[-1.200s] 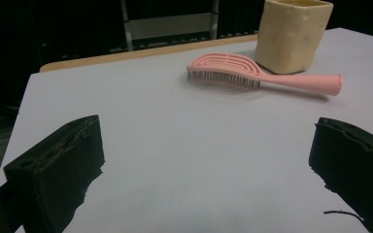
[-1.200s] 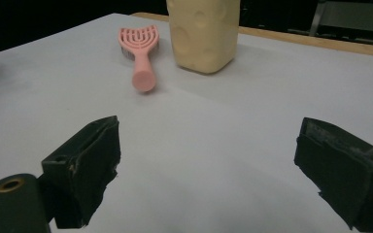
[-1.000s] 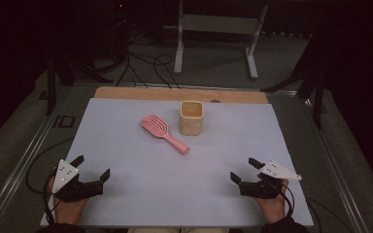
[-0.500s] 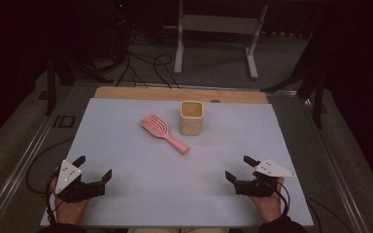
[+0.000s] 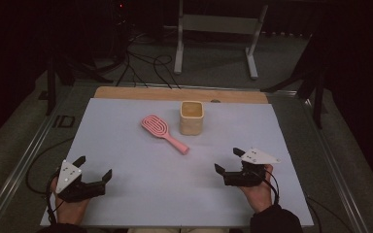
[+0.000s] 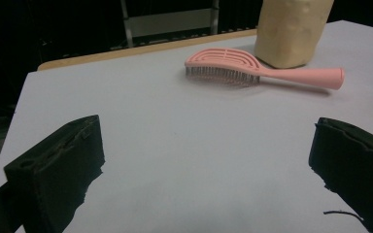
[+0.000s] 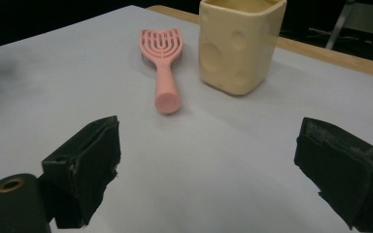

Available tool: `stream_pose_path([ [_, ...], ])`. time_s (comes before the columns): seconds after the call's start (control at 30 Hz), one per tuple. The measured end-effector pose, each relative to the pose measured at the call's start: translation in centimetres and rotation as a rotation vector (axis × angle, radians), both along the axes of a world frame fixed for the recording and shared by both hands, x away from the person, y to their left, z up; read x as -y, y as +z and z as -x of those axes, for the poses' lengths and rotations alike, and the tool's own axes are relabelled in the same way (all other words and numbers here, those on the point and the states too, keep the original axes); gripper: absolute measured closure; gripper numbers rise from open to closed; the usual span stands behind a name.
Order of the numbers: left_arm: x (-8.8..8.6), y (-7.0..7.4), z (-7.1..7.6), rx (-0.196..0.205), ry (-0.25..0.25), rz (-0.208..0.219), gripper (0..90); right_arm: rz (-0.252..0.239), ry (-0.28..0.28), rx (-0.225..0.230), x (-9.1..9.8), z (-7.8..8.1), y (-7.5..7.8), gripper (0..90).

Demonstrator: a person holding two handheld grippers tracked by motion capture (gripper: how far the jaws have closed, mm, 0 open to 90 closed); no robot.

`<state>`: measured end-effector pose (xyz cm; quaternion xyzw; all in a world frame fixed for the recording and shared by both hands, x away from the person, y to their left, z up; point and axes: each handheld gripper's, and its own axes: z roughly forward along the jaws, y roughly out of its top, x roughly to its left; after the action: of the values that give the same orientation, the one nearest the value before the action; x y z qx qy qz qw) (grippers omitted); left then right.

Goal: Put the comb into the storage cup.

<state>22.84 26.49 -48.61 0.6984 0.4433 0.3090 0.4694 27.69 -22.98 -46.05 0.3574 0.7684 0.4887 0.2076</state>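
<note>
**Two open tools, one brush, one cup**

At the near left corner of the pale grey surface the left tool rests in a hand, its jaws spread wide with nothing between them. One pink plastic hairbrush lies flat and well ahead of it, towards the middle of the surface, off to that tool's right. The brush's long axis runs on a slant: the slotted oval head points far-left, the handle end near-right. Just beside the head, on its right, stands one cream square cup with dimpled sides; in the high view a narrow gap seems to part them. At the near right the right tool also stands apart and empty. The handle tip aims roughly at this tool, which looks the nearer of the two, so a reach along the handle would likely fall to the right hand.
</note>
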Motion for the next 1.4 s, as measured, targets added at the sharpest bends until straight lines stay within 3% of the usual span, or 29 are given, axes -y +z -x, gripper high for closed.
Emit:
stream_pose_path([
  [0.43, 0.1, -0.3, -0.2, -0.01, 0.001, -0.007, 0.3, 0.015, 0.018, -0.01, -3.2, -2.3, 2.0, 9.7],
  [0.83, 0.1, -0.5, -0.3, -0.017, 0.011, -0.006, 0.3, 0.052, 0.031, -0.042, -6.3, -5.7, 3.3, 10.6],
  [1.07, 0.1, -0.5, -0.3, -0.02, 0.01, -0.011, 0.3, 0.076, 0.045, -0.09, -7.7, -7.7, 2.9, 12.3],
  [1.4, 0.1, -0.6, -0.4, -0.02, 0.006, -0.014, 0.3, 0.038, 0.05, -0.144, -9.0, -10.3, 1.8, 16.0],
])
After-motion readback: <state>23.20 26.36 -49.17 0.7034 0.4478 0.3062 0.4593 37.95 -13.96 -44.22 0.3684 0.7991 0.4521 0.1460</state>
